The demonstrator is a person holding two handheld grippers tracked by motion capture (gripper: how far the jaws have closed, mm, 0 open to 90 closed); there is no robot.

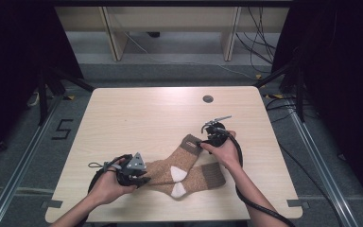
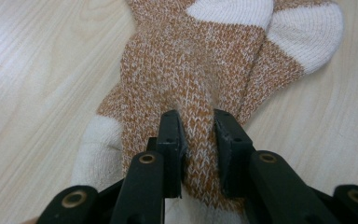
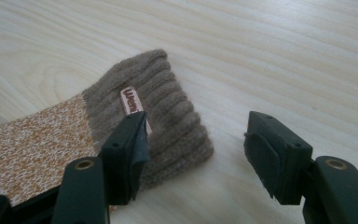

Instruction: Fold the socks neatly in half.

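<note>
Overhead, high view: two socks (image 1: 179,171), orange-brown knit with white heels and toes and brown ribbed cuffs, lie overlapped on the table (image 1: 137,113) near its front edge, a little right of centre. Long axis of the pair runs from the toe end at the left to the cuffs at the right; one cuff (image 1: 191,143) angles up toward the table's middle, the other (image 1: 213,174) points toward the right edge. Left gripper (image 1: 142,180) sits at the toe end; right gripper (image 1: 203,144) sits at the raised cuff (so each hand has its own end, the right hand nearer the cuffs). Jaw states are too small to read from this height.

Left gripper view: jaws narrowed onto a raised fold of orange knit (image 2: 198,130), pads pressing it from both sides. One white patch (image 2: 98,149) lies to the left of the jaws, two more (image 2: 307,37) beyond. Which sock the pinched fold belongs to cannot be told.

Right gripper view: jaws stand wide apart, nothing gripped. Brown ribbed cuff (image 3: 168,116), carrying a small label (image 3: 131,100) (lettering partly covered), lies toward the left jaw, which overlaps its near edge; contact cannot be judged. Right jaw stands over bare wood, well clear. Cuff opening faces toward the gap, so a shift toward the cuff would be needed to straddle it.
</note>
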